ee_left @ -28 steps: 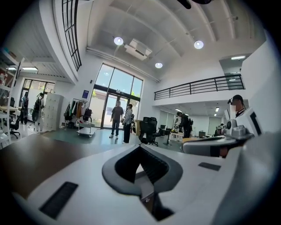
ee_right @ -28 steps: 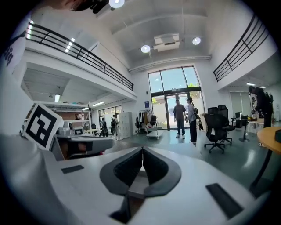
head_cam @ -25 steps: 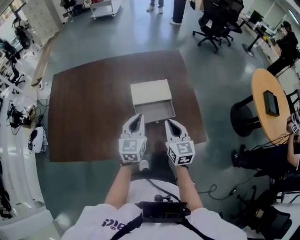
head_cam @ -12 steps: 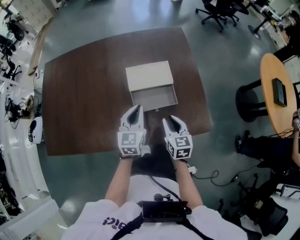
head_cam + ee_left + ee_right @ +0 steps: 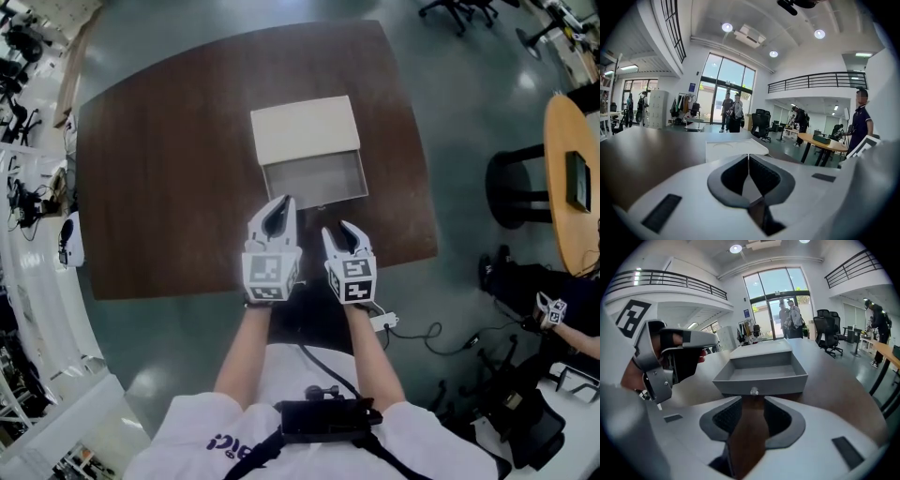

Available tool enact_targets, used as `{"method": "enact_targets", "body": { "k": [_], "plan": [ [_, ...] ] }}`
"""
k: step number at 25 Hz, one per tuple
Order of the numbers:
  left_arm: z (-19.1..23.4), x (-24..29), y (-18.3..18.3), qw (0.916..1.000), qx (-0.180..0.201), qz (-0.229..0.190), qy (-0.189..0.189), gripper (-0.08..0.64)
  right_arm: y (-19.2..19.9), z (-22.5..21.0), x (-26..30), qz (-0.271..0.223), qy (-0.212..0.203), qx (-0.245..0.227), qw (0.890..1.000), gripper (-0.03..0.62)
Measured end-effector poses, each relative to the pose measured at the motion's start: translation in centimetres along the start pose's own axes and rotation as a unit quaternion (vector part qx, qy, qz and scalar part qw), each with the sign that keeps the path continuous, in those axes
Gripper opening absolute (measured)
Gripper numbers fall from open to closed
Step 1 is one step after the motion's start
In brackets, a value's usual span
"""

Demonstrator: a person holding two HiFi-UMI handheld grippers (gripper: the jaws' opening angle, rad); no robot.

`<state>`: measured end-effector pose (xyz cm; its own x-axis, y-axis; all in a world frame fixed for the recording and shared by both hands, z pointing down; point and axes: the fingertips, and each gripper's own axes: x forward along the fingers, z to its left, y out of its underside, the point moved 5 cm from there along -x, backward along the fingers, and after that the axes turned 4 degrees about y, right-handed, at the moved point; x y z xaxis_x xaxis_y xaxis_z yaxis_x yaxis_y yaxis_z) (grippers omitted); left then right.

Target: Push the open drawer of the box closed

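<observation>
The box (image 5: 305, 129) sits on the table (image 5: 159, 187). Its drawer (image 5: 314, 180) sticks out on the near side. The right gripper (image 5: 343, 232) is opening, empty, just near the drawer's knob (image 5: 753, 391). The left gripper (image 5: 279, 206) is closed tight, holding nothing.

Cream flat-topped box (image 5: 305, 129) sits square on dark wood table (image 5: 169, 187), about mid-table, slightly right. Grey drawer (image 5: 314, 180) is open, pulled well out of the box's near side, level, bare grey floor showing. Small round knob (image 5: 753, 391) sits centred on the drawer's near front.
</observation>
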<state>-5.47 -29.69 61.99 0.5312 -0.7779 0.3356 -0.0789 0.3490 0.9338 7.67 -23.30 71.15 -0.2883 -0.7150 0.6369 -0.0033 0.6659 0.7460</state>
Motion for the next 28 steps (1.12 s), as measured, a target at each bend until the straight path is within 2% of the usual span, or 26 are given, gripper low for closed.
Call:
{"method": "enact_targets", "body": {
  "k": [12,14,16,28],
  "plan": [
    [1.9,1.5,0.2,0.9997,-0.021,0.008,-0.01,-0.005,-0.7,0.2,5.6,0.035,0.013,-0.02,0.999,0.127],
    [2.0,1.6,0.1,0.9996,-0.023,0.007,-0.011,-0.005,-1.0,0.1,5.9,0.035,0.019,-0.024,0.999,0.126],
    [2.1,1.6,-0.1,0.9996,-0.025,0.006,-0.011,-0.005,-1.1,0.0,6.0,0.037,0.026,-0.026,0.999,0.083],
    [4.7,1.0,-1.2,0.9984,-0.049,-0.005,-0.029,-0.005,-2.8,1.0,6.1,0.035,0.042,-0.035,0.998,0.078]
  ]
}}
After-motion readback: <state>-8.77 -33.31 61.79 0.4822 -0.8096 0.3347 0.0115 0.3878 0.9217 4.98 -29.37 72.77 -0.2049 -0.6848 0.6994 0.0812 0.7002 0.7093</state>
